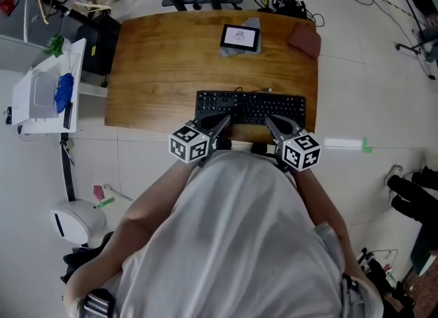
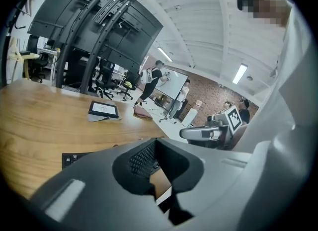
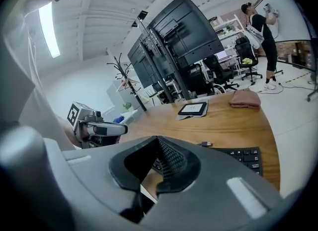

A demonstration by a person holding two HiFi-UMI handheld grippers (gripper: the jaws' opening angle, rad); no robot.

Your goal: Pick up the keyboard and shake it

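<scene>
The flat black computer keyboard [image 1: 250,107] lies on the curved brown wooden table [image 1: 171,57], along the table's near edge, directly under the tips of both tools. The left gripper [image 1: 220,120] points at the keyboard's left part and the right gripper [image 1: 272,122] at its right part; the two slant toward each other with the middle keys between them. Whether the tips touch the keys cannot be told.

Each gripper view shows its two grey jaws pressed together at the tips, with nothing pinched. Through the small gap behind the tips, keys and the table edge show. In the left gripper view the keyboard's end [image 2: 72,159] pokes out to the left of the jaws; in the right gripper view its other end [image 3: 243,155] shows to the right.

Beyond both grippers, across the table, stands a small black-framed tablet [image 1: 239,37] on a grey cloth. To its right lies a folded reddish-brown cloth [image 1: 304,40].
</scene>
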